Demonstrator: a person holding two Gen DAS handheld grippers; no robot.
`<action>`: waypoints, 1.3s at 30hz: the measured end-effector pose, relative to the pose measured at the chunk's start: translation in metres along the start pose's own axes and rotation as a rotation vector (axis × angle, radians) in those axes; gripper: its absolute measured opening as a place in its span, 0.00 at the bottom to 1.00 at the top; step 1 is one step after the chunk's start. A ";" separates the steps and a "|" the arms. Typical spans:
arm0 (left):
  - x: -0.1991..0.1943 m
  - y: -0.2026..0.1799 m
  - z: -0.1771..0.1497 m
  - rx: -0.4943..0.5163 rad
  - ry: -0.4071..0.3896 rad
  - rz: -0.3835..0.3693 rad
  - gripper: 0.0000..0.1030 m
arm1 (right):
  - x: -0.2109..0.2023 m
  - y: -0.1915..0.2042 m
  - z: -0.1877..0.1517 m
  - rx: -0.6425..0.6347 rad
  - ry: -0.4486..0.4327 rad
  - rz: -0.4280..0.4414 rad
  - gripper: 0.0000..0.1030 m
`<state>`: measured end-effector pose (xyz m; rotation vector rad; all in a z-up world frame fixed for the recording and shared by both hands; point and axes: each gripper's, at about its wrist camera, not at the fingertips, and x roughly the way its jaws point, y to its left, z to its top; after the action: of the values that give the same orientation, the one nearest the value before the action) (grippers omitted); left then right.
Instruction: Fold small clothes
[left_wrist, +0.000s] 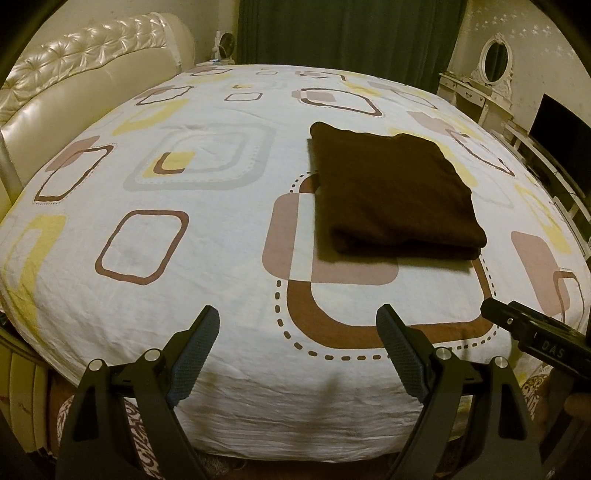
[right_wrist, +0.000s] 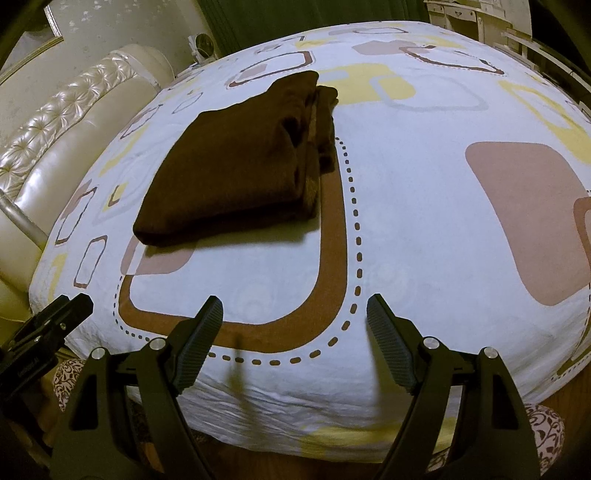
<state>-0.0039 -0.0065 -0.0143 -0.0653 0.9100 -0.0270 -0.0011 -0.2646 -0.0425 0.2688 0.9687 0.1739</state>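
Hovering at the bed (left_wrist: 229, 122) edge, both claws wide and empty.
Risk: snagging one layer would unravel the folded brown garment (left_wrist: 395, 192).

One folded brown garment (left_wrist: 395, 192) lies right of centre in the left wrist view. One patterned bedsheet (left_wrist: 221, 258) fills both frames. Two grippers show: left gripper (left_wrist: 297, 325) and right gripper (right_wrist: 295, 314). One oval mirror (left_wrist: 496, 61) stands upper right.

A bed (left_wrist: 229, 332) is wearing a white sheet (left_wrist: 221, 258) printed with brown, pink and yellow squares. A folded brown cloth (left_wrist: 391, 192) is lying flat on the sheet, well apart from the headboard (left_wrist: 74, 85).
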 end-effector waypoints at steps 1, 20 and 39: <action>0.000 0.000 0.000 0.000 0.000 0.000 0.83 | 0.001 0.000 -0.001 0.000 0.002 0.000 0.78; 0.000 -0.001 0.000 0.000 0.000 -0.001 0.83 | 0.004 -0.003 -0.002 0.000 0.013 0.001 0.78; -0.007 -0.009 0.002 0.004 -0.021 -0.008 0.83 | 0.007 -0.006 0.000 -0.001 0.019 0.004 0.78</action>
<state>-0.0064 -0.0148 -0.0073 -0.0655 0.8892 -0.0351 0.0031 -0.2685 -0.0492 0.2686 0.9873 0.1809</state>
